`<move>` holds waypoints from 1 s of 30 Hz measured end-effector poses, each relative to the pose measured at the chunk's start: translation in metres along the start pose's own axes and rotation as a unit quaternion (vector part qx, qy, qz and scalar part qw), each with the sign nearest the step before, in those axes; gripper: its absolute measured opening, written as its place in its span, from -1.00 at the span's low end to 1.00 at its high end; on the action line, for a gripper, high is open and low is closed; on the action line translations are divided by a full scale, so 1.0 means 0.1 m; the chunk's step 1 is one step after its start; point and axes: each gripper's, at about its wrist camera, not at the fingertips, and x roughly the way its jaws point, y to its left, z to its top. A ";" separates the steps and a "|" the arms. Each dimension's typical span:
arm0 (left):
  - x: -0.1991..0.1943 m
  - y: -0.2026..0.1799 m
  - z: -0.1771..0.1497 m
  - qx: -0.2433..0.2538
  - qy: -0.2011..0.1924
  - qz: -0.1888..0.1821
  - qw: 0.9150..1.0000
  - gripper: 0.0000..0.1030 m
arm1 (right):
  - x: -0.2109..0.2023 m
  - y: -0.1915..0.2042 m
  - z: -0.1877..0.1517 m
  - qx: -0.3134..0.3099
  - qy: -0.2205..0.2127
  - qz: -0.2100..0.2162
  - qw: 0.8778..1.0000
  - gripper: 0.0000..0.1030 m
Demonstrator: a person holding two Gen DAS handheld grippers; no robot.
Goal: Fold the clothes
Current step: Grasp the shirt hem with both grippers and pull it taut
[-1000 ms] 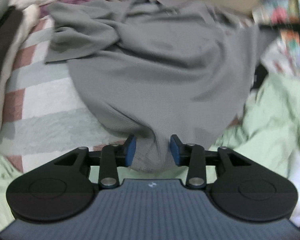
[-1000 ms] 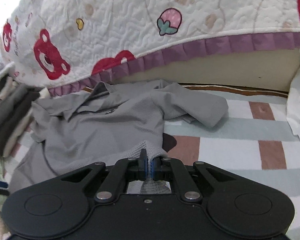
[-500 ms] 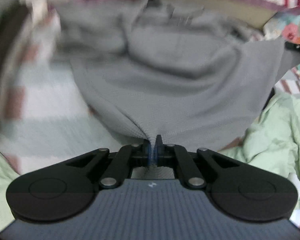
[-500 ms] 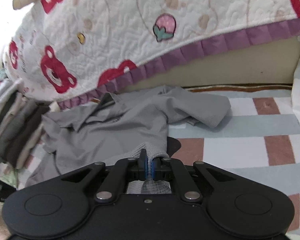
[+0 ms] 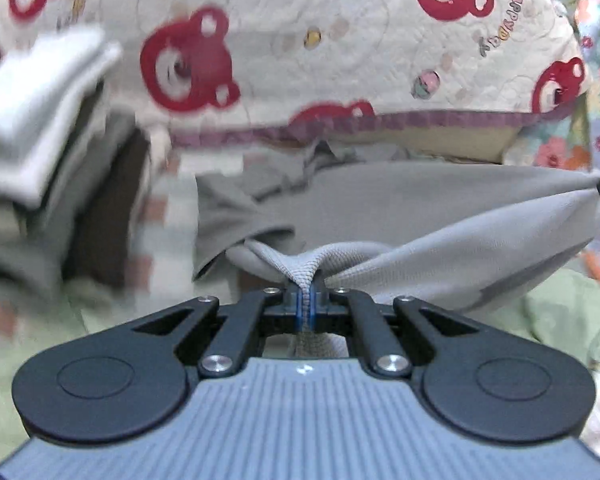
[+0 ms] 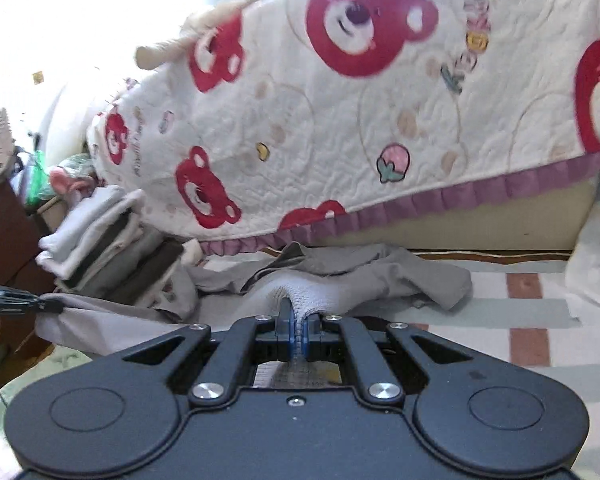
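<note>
folded clothes stack [image 6: 100, 240] left, striped blanket [image 6: 540, 320] clear right

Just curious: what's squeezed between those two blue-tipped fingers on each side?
In each wrist view, the grey shirt: the left gripper and the right gripper both pinch its ribbed edge.

Matt knit grey shirt [image 5: 440, 236] (ribbed hem)

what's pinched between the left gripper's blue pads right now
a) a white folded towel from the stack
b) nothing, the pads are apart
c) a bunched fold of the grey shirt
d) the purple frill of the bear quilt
c: in the left wrist view the left gripper has its blue pads closed on a ribbed ridge of the grey shirt, which rises from between them.
</note>
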 end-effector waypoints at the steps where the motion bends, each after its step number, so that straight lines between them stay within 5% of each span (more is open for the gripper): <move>1: -0.05 0.00 -0.14 -0.015 0.012 -0.011 1.000 -0.95 | -0.19 0.03 -0.10 0.008 -0.001 0.001 1.000 -0.88; 7: 0.14 -0.13 -0.92 -0.060 0.102 -0.022 0.993 -0.95 | -0.76 -0.09 -1.04 0.102 0.022 -0.001 0.995 -0.89; 13: 0.20 -0.20 -0.99 -0.048 0.127 -0.010 0.991 -0.95 | -0.65 -0.24 -1.56 0.170 0.051 -0.027 0.984 -0.89; 21: 0.36 -0.47 -1.13 0.005 0.171 0.029 0.985 -0.95 | -0.63 -0.23 -1.44 0.117 0.070 -0.030 0.990 -0.89; 25: 0.45 -0.53 -1.15 0.017 0.201 0.050 0.978 -0.83 | -0.56 -0.19 -1.50 0.067 0.123 -0.054 0.989 -0.88; 27: 0.45 -0.55 -1.11 0.013 0.207 0.056 0.977 -0.82 | -0.46 -0.13 -1.62 0.008 0.175 -0.089 0.980 -0.88; 30: 0.40 -0.61 -1.01 0.027 0.208 0.063 0.976 -0.53 | -0.35 -0.15 -1.81 -0.066 0.231 -0.149 0.959 -0.79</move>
